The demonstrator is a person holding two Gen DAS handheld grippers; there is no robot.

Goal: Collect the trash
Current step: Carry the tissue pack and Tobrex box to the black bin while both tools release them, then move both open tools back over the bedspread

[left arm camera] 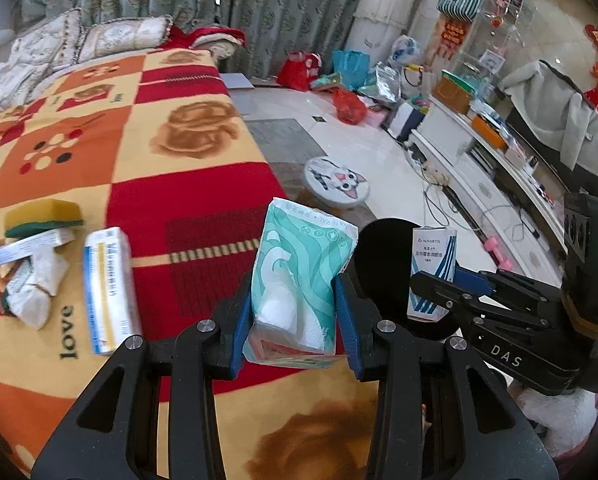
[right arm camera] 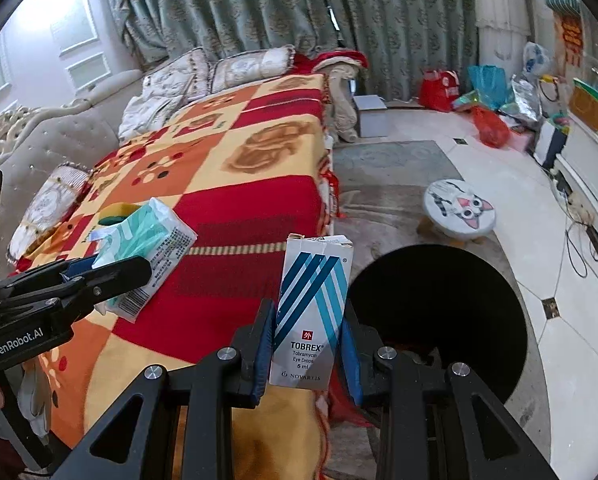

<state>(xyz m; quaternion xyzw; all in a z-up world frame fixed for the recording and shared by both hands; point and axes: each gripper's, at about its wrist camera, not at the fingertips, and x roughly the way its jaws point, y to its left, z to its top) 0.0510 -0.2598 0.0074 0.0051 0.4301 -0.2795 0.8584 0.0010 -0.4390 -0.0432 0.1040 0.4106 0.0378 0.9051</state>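
Yellow sponge (left arm camera: 43, 212), crumpled paper (left arm camera: 35, 292) and a long white box (left arm camera: 111, 292) lie on the blanket (left arm camera: 203, 200), trash not yet gathered. The left tongs (left arm camera: 295, 320) clamp a green tissue pack (left arm camera: 299, 276); the right tongs (right arm camera: 307, 344) pinch an eye-drop box (right arm camera: 311, 312) beside the black bin (right arm camera: 439, 320), probably for dropping both in.

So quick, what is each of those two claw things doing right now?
Left gripper: closed on a teal tissue pack.
Right gripper: closed on a small Tobrex eye drops box.
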